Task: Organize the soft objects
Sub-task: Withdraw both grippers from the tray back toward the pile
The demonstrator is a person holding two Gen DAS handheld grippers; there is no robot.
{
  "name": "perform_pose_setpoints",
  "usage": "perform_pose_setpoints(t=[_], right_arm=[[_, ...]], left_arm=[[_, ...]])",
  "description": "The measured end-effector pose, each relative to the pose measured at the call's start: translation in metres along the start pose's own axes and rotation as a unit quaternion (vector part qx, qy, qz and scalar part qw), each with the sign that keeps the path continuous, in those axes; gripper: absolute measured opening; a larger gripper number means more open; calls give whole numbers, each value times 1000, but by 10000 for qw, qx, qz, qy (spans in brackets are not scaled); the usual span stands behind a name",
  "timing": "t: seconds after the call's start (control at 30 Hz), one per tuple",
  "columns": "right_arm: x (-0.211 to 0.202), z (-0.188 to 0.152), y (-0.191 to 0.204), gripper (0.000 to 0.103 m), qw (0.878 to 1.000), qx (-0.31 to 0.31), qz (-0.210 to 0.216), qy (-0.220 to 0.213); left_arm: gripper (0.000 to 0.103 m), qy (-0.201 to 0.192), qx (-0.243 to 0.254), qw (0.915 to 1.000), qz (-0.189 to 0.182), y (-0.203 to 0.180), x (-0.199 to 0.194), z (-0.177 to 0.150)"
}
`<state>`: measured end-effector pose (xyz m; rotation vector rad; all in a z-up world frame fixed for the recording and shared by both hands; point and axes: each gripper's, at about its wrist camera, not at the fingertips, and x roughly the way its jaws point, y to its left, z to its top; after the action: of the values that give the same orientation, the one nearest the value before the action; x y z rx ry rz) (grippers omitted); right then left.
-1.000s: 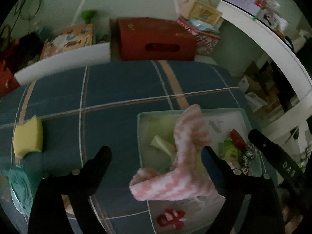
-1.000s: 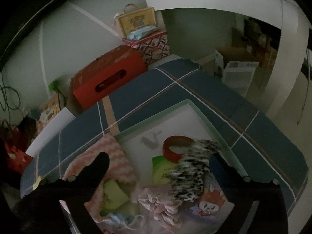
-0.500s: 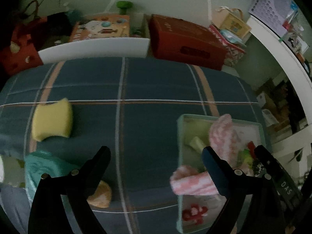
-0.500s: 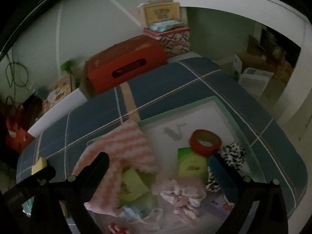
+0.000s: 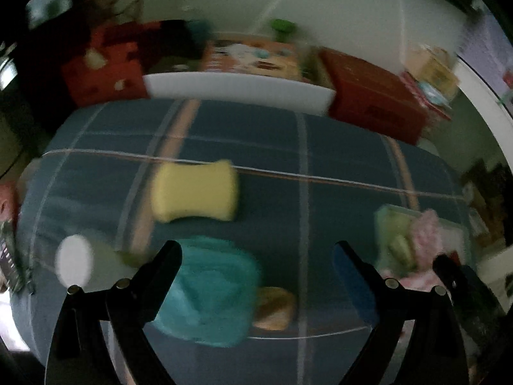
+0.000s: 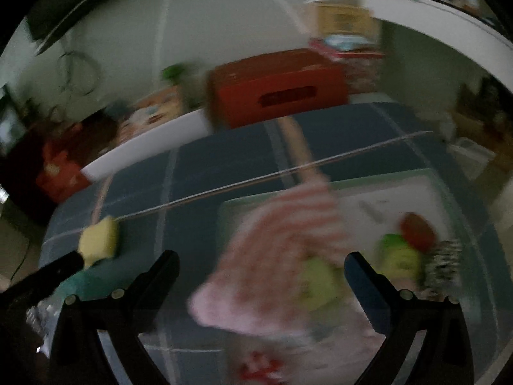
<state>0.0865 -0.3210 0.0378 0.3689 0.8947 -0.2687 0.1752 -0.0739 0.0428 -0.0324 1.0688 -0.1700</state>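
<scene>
Left wrist view: your left gripper (image 5: 256,256) spread wide, empty, above blue plaid cloth (image 5: 320,224). Teal towel (image 5: 214,292) lies between fingers, nearer left one. Yellow sponge (image 5: 195,191) beyond teal towel, apart from it. Small orange piece (image 5: 275,308) touching teal towel's right edge. White tray (image 5: 381,218) well right of teal towel, soft things inside, blurred.

Right wrist view: your right gripper (image 6: 261,263) spread wide, empty. Pink striped cloth (image 6: 285,256) between fingers, draped over tray's (image 6: 465,192) left rim. Black-white scrunchie (image 6: 444,266) right of pink striped cloth, inside tray.

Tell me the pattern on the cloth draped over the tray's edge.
Pink-and-white zigzag stripes on the cloth; clearest in the right wrist view.
</scene>
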Motion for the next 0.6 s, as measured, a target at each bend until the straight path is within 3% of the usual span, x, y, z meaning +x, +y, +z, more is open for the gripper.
perform_pose_setpoints(t=[0.23,0.6], right_arm=[[0,-15,53,103,9974,-660,299,50],[24,-60,114,103,9810,-1753,522,650]], left_arm=[[95,-58,-446,9987,232,56,-15,-9],[95,23,-865,9956,351,105,-26,-40]])
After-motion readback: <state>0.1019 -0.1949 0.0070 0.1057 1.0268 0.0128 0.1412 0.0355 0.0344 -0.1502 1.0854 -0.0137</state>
